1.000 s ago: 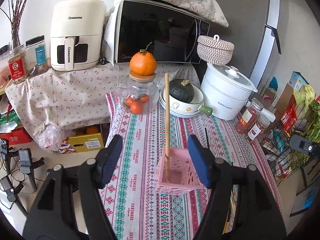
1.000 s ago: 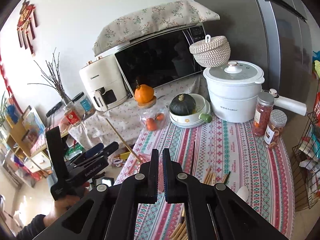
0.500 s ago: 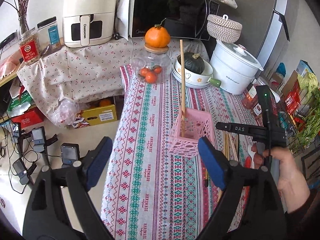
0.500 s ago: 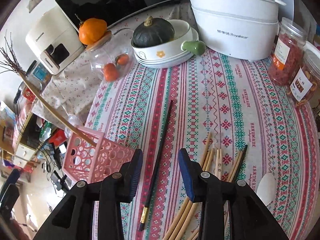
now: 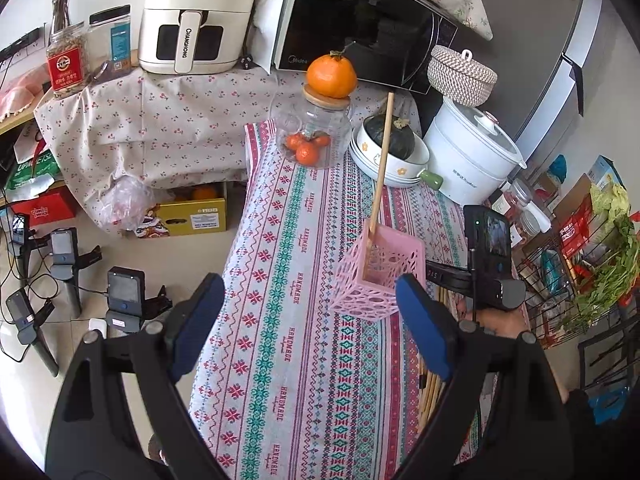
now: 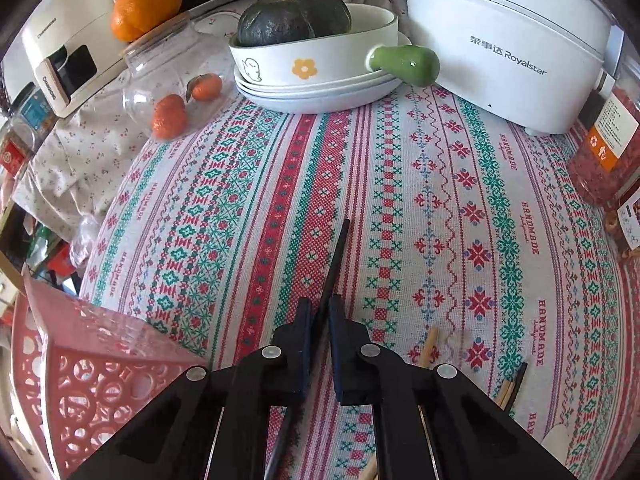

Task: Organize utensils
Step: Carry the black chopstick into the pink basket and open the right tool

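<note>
Two grippers are mine. My right gripper points down at the patterned tablecloth with its jaws pinched together on a black chopstick; the thin dark stick runs between the pads and its free end lies out ahead on the cloth, toward the far edge of the tabletop. Past that end, along the far edge, stand a white dish holding a dark green squash, a glass jar with small oranges inside, and a white electric pot.

My left gripper hangs with its blue pads spread wide and nothing between them. Just ahead of it the pink basket stands on the cloth near the middle of the tabletop, with one wooden chopstick leaning upright in its far left corner. In my right wrist view the same basket shows at the lower left, close beside my closed fingers.

Several more wooden chopsticks lie flat on the cloth toward the right edge of the tabletop, close to the hand that carries my right gripper.
</note>
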Motion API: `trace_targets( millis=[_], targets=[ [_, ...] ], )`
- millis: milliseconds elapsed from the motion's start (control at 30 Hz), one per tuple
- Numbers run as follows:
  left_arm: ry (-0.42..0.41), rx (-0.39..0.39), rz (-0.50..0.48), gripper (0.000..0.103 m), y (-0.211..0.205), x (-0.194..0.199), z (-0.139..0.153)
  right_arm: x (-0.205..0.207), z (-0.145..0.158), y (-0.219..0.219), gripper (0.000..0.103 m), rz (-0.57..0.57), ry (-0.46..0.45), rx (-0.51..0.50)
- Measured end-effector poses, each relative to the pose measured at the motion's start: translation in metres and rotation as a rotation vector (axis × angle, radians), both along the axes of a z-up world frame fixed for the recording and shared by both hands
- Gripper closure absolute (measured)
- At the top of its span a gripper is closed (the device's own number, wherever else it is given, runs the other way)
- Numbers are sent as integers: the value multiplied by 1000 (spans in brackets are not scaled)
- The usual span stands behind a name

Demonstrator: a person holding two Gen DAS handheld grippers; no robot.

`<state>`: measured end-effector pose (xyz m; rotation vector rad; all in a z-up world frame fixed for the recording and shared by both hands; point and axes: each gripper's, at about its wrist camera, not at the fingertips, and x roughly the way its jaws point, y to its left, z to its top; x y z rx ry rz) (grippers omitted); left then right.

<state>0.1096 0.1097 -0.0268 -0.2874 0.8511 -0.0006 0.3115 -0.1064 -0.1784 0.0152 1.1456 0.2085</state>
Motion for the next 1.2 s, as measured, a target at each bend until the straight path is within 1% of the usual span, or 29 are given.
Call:
trace_targets(
  millis=[67, 133, 267, 333, 433, 533, 600, 767, 867, 933, 1033, 1200],
  targets=[
    [-4, 4, -3, 16, -1, -1, 1, -11, 11, -11, 97, -28, -17, 30],
    [-9, 9, -5, 16, -3, -2, 2, -26, 31, -22, 97, -41, -64, 84],
    [-10, 21, -9, 16, -7, -2, 1, -62, 84, -37, 97, -44, -175, 156],
    [-4, 25, -10, 16, -8, -1, -1, -80, 113, -37, 98, -27, -237, 187],
    [-1, 23, -4, 16, -8, -1, -2, -110, 155, -35, 98, 15, -340, 198],
    [-5, 24, -2, 16, -8, -2, -1, -133, 189, -31, 98, 47, -421, 189],
    [-9, 27, 0, 16, -8, -2, -1, -138, 210, -24, 98, 61, -460, 192],
    [5, 22, 16, 16, -3, 0, -4, -146, 259, -11, 98, 89, -524, 206],
    [6, 13, 23, 16, 1, -1, -4, -148, 276, 0, 98, 105, -552, 200],
    [5, 8, 26, 16, 3, -1, -4, -147, 281, 8, 98, 115, -560, 198],
    [3, 0, 30, 16, 5, -1, -3, -148, 282, 18, 98, 128, -564, 203],
    [2, -7, 32, 16, 6, -2, -3, -148, 275, 27, 98, 135, -558, 225]
  ],
)
